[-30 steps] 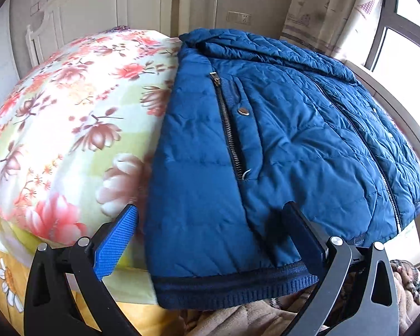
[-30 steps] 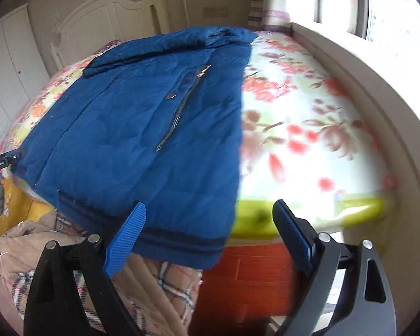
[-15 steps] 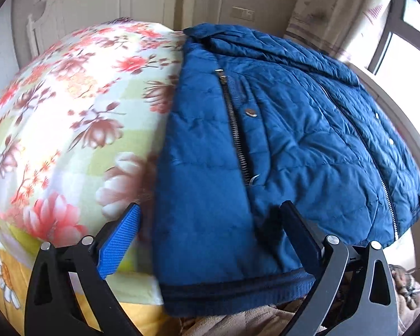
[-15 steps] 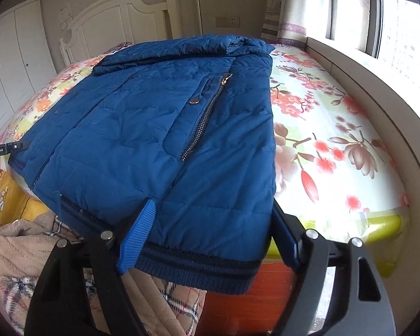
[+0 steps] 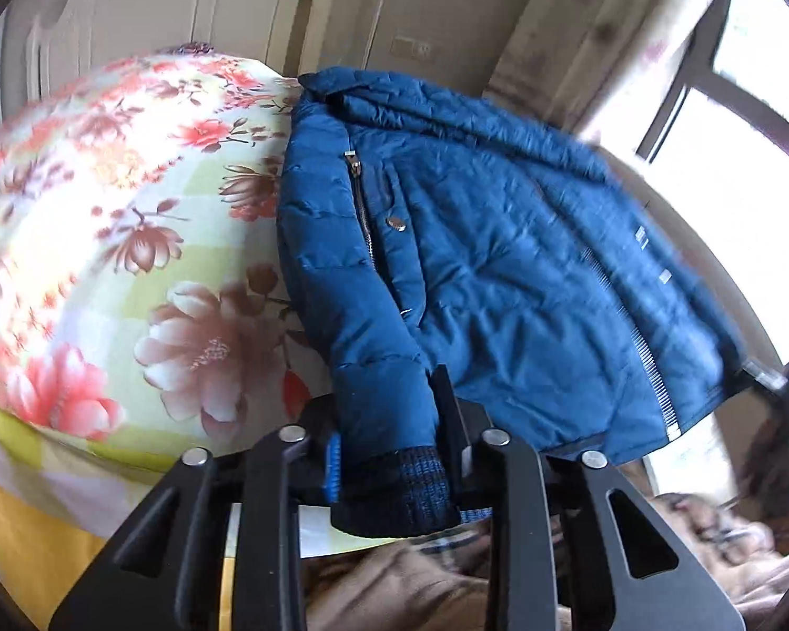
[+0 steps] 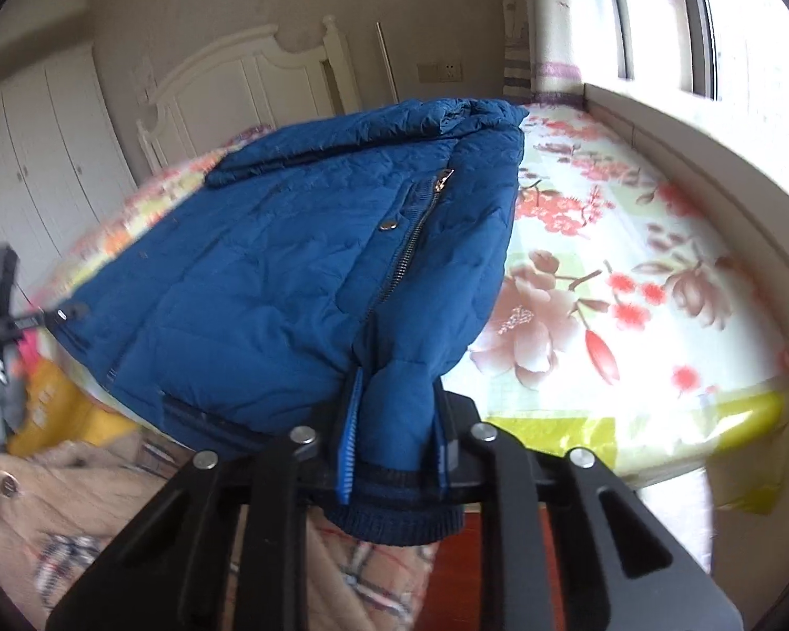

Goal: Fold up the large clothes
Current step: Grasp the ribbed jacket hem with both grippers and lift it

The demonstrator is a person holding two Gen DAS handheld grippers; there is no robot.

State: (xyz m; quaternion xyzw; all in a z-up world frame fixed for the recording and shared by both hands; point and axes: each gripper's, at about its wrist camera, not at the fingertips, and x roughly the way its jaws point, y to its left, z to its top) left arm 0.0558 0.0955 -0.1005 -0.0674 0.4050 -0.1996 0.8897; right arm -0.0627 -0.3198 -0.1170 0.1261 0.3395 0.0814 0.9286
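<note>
While both tongs pinch the ribbed hem of the blue padded jacket [image 5: 499, 263], one at each bottom corner, the step in hand looks like the lengthwise fold: carrying the hem up toward the collar. The left tongs [image 5: 389, 465] are closing, with the knit band and some padding already bunched between the pads; the right tongs [image 6: 394, 436] are pressed together on the opposite corner the same way. The jacket lies front-up on the bed [image 6: 631, 263], collar toward the headboard [image 6: 247, 68], hem hanging just over the foot edge. To fold it well, both corners should probably rise together and travel level, so the thick quilting bends along one straight line without skewing. No containers are visible; a beige checked garment [image 6: 79, 499] lies below the bed's edge.
</note>
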